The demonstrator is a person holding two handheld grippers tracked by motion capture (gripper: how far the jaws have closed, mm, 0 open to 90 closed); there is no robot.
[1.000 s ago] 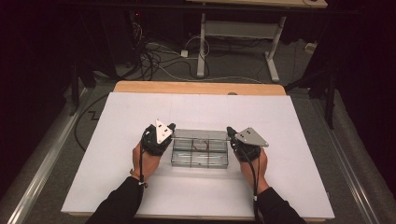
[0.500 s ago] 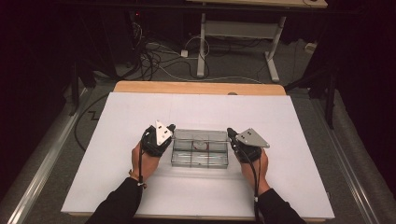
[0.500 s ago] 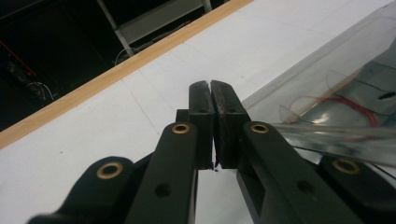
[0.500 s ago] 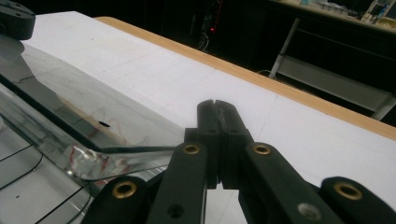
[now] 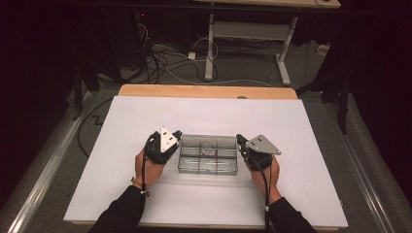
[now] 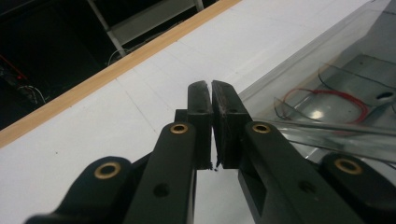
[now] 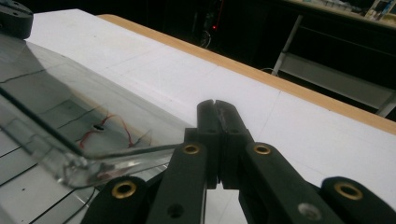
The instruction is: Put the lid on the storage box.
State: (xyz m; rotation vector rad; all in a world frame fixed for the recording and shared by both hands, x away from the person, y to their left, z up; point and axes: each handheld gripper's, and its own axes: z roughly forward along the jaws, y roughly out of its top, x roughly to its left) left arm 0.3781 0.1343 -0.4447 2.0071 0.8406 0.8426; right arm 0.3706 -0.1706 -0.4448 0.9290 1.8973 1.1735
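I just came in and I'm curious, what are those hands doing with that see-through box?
A person holds black tongs in each hand. The left tongs sit at one end of a clear plastic box on the white table, and the right tongs at the other end. Both are shut, beside the box with nothing between them. A red wire loop lies inside the box.

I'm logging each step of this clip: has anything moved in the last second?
Nothing visibly changed. The left tongs and right tongs stay shut at either end of the clear box, which has not shifted on the table.
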